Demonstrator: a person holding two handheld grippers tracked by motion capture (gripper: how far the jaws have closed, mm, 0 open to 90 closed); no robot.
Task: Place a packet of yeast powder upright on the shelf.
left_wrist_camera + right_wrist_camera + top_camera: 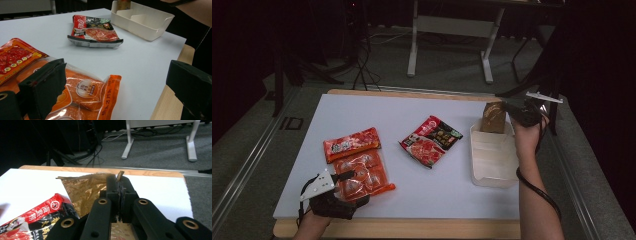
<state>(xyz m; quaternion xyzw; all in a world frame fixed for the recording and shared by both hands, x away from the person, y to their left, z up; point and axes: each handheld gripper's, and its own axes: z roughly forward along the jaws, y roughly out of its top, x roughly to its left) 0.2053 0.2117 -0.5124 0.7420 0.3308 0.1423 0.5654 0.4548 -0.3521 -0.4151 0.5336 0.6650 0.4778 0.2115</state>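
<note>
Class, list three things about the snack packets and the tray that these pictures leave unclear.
- Gold packet: its lower part is hidden by the white tray's wall in the high view.
- Orange packet: the left hand-held gripper covers part of it.
- Packet lettering: too small in the high view.

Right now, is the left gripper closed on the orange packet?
No, in the left gripper view the left gripper stands wide open, one jaw over the orange packet, the other past the table edge.

White desk legs [450, 47] on grey floor, dark cables [362, 65] beyond table, bkgd dim.
</note>
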